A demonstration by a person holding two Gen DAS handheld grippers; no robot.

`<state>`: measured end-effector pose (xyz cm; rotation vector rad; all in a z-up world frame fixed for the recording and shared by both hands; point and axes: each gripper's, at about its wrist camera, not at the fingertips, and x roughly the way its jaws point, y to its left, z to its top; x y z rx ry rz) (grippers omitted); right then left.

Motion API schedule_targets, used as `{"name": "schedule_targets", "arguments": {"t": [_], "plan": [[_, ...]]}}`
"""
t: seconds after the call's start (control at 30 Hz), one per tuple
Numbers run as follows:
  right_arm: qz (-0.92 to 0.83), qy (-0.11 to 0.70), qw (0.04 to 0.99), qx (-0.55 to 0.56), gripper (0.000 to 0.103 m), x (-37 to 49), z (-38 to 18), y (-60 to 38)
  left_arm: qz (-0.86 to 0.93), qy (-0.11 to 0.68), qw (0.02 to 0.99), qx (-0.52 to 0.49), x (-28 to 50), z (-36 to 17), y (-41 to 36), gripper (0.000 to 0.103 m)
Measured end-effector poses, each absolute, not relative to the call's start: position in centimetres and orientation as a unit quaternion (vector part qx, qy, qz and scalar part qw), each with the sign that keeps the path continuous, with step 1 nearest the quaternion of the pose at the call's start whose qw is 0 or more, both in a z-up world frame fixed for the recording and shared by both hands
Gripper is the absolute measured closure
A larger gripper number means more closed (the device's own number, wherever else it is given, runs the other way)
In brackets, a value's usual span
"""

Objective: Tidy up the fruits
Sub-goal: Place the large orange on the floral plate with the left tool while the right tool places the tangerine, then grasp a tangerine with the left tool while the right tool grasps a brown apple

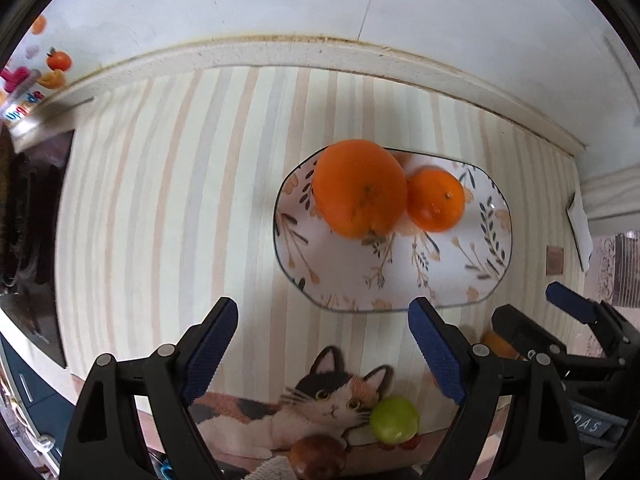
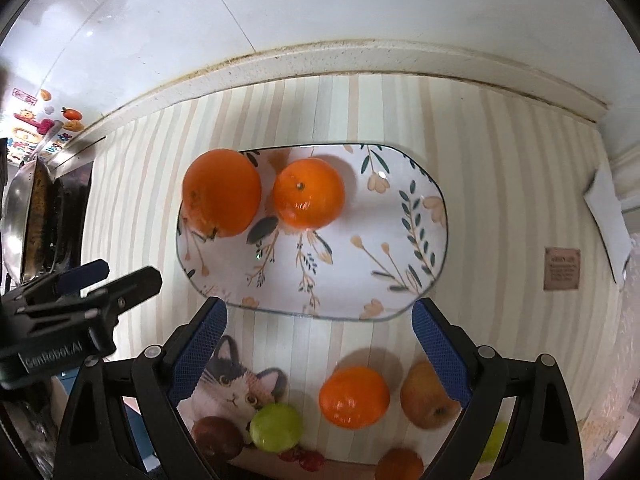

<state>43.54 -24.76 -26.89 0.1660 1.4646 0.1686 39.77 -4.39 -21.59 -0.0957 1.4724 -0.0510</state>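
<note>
A floral oval plate [image 1: 344, 276] [image 2: 356, 216] lies on a striped mat and holds a large orange [image 1: 358, 188] [image 2: 222, 192] with a smaller orange [image 1: 436, 198] [image 2: 308, 194] beside it. My left gripper [image 1: 324, 344] [image 2: 128, 274] hangs open above the mat, short of the plate's near edge, nothing between its pads. My right gripper [image 2: 320, 344] [image 1: 528, 304] is also open and empty, over the plate's near rim. Loose on the mat near me lie an orange [image 2: 354, 396], an apple [image 2: 428, 396], a green fruit [image 2: 276, 426] [image 1: 394, 418] and a brown fruit [image 2: 218, 438] [image 1: 318, 456].
The mat [image 2: 500, 200] carries a cat picture [image 1: 320, 396] at its near edge. A dark stove with a pan [image 2: 28, 216] stands at the left. A white wall and ledge [image 2: 360, 56] close off the back. More small fruit [image 2: 304, 458] lies by the near edge.
</note>
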Motion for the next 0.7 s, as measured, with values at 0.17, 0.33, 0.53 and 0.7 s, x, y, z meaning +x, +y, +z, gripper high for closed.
{"name": "schedule_targets", "arguments": {"t": [0.17, 0.33, 0.53, 0.7], "plan": [[0.071, 0.651, 0.751, 0.079, 0.007, 41.5, -24.9, -24.9, -0.026, 0.649, 0.76, -0.035, 37.7, -19.7, -5.1, 0.016], [0.068, 0.631, 0.768, 0.085, 0.007, 39.5, -22.1, -25.3, -0.03, 0.626, 0.779, -0.022, 36.1, -17.5, -5.5, 0.016], [0.066, 0.616, 0.775, 0.123, 0.007, 37.4, -20.5, -27.0, -0.041, 0.617, 0.785, -0.027, 34.5, -16.0, -6.2, 0.016], [0.039, 0.623, 0.766, 0.155, 0.007, 35.8, -22.5, -30.3, -0.061, 0.641, 0.765, -0.009, 33.8, -18.9, -8.8, 0.016]]}}
